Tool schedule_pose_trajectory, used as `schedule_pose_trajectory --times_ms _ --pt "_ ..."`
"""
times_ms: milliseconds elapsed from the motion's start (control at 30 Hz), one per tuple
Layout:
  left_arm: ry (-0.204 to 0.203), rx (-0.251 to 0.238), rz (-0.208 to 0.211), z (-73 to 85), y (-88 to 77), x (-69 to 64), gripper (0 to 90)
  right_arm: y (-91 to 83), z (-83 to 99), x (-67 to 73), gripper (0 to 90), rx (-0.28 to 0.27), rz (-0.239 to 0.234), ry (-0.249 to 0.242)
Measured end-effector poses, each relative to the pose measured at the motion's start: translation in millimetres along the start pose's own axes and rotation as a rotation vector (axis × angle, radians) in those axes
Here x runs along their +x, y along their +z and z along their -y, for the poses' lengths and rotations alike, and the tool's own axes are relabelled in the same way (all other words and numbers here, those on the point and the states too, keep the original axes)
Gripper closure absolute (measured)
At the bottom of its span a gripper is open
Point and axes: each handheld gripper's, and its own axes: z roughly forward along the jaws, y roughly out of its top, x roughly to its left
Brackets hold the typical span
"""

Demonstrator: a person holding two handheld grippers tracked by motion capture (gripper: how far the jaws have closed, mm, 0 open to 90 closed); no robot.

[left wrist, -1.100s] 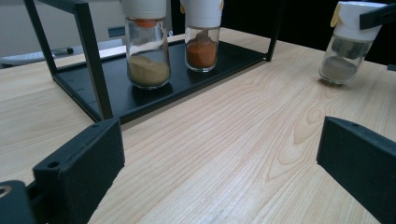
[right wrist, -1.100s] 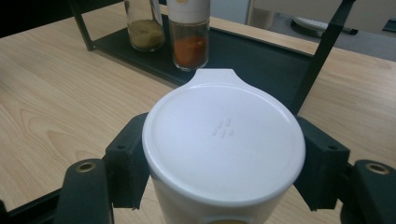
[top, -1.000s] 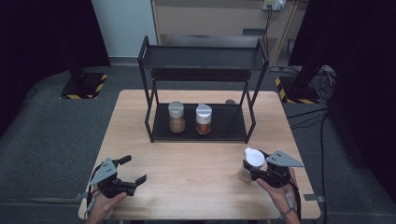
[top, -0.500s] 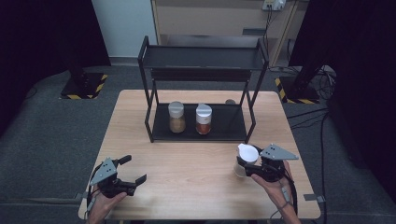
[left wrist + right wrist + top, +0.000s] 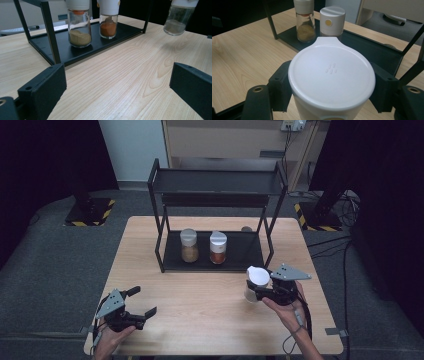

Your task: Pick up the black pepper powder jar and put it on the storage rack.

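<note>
Spice jar on the move

Right gripper (image 5: 256,291) is clamped around the white-lidded jar (image 5: 256,282); glass looks light but slippery, so hold the body. Left gripper (image 5: 142,306) gapes empty.

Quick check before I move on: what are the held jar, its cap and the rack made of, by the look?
Clear spice jar in the right tool: looks like glass, transparent with brownish powder showing through. Its white cap: likely plastic, smooth matte with moulded dots. Black two-tier rack: probably painted metal, with thin square bars and a matte finish.

Small object (image 5: 246,228) behind the rack (image 5: 215,185), too small to identify
</note>
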Motion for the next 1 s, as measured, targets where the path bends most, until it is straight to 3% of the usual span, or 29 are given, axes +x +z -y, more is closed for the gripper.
schedule_pose_trajectory --times_ms 1000 --pt "-0.001 -0.003 0.001 0.2 -0.4 0.2 0.0 36.8 -50.3 -8.3 31.3 -0.029 0.066 0.018"
